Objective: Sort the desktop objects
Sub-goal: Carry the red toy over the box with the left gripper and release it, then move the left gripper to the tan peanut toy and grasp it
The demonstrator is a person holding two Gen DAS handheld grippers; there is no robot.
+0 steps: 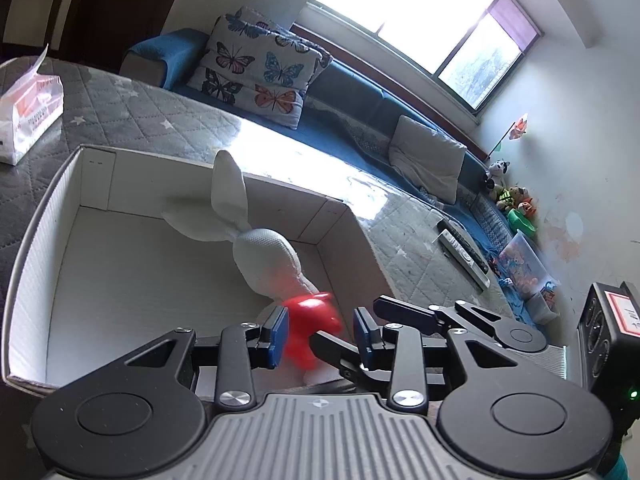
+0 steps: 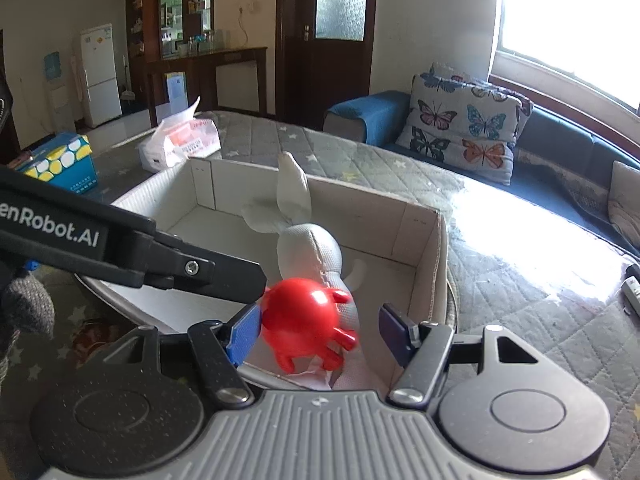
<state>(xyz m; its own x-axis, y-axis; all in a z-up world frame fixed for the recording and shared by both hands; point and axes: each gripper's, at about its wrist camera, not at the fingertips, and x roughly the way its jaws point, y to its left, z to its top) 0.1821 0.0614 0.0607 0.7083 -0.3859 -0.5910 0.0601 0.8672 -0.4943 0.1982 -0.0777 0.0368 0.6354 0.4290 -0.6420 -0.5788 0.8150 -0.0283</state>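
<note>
A red plastic toy [image 1: 310,330] [image 2: 304,316] with small legs shows blurred over the near end of a white cardboard box [image 1: 60,240] [image 2: 424,240]. A white plush rabbit [image 1: 264,256] [image 2: 308,252] lies inside the box. My left gripper [image 1: 322,334] stands open around the toy, which sits against the left blue pad with a gap to the right pad. My right gripper [image 2: 320,332] is also open around it, the toy beside its left pad only. A black finger [image 2: 180,264] of the left gripper reaches in from the left and ends next to the toy.
A tissue pack [image 1: 28,116] [image 2: 180,144] and a blue and yellow carton [image 2: 60,164] sit beyond the box on the grey quilted cover. Remote controls [image 1: 464,256] lie to the right. A blue sofa with a butterfly cushion [image 1: 256,72] runs behind.
</note>
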